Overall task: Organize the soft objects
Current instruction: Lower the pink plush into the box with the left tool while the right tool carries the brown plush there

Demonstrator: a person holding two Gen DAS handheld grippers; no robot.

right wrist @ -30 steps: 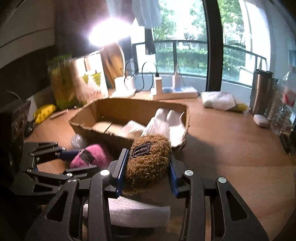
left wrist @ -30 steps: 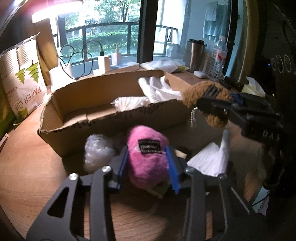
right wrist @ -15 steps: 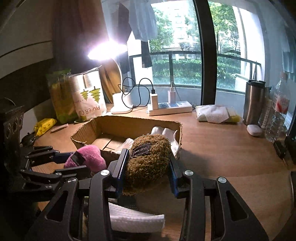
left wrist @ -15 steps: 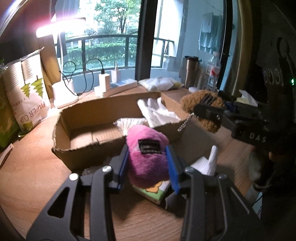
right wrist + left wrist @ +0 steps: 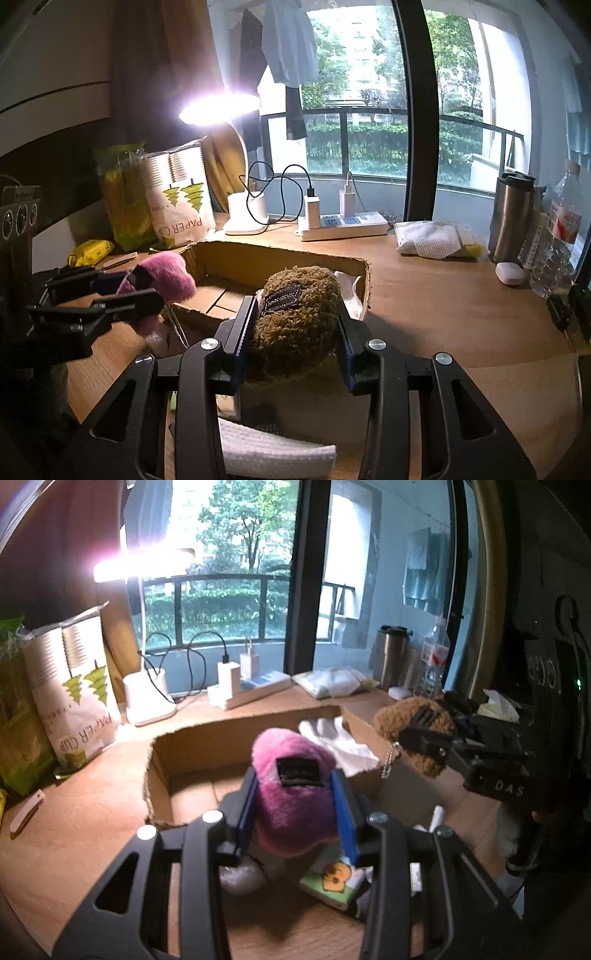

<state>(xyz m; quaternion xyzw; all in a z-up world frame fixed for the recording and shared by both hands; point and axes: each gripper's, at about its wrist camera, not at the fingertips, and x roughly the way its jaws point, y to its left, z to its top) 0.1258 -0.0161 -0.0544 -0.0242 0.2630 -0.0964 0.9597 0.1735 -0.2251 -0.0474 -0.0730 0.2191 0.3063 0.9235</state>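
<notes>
Left wrist view: my left gripper (image 5: 295,805) is clenched on the pink plush (image 5: 291,794), held above the near wall of the cardboard box (image 5: 192,746). Right wrist view: my right gripper (image 5: 295,328) grasps the brown plush (image 5: 295,314), box at 12 o'clock, pink plush at 9 o'clock

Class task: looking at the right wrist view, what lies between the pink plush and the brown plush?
In the right wrist view, the cardboard box's open corner and bare floor lie between the pink plush and brown plush.
</notes>
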